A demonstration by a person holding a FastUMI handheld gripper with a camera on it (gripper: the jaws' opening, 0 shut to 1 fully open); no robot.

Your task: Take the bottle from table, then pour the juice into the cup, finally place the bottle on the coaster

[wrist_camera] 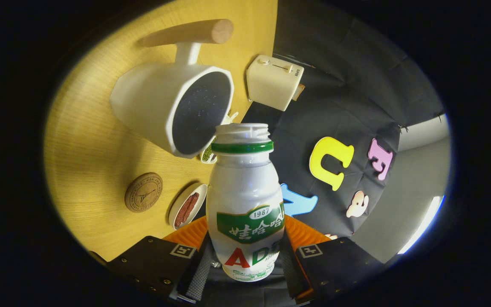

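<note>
While the gripper is tilted well off level, so that the light wooden table top stands almost on edge in the gripper view, its two fingers are closed against opposite sides of the small white plastic bottle with a green neck ring and green label, gripping it around the lower body. The bottle sits between the fingers with its uncapped threaded mouth pointing forward, away from the camera. Just beyond the mouth is the white cup with a dark speckled interior and a round wooden handle; the rim of the cup lies immediately beside the bottle opening, and whether the two touch cannot be told. No stream of juice is discernible between bottle and cup. On the table, near the cup, lies the round cork coaster with a stamped emblem, well apart from the bottle. Beside the coaster is a small white oval dish holding a reddish-brown strip. Beyond the cup, at the table edge, stands a cream-coloured toaster. A small object with a green pattern is partly hidden behind the cup and bottle neck.
</note>
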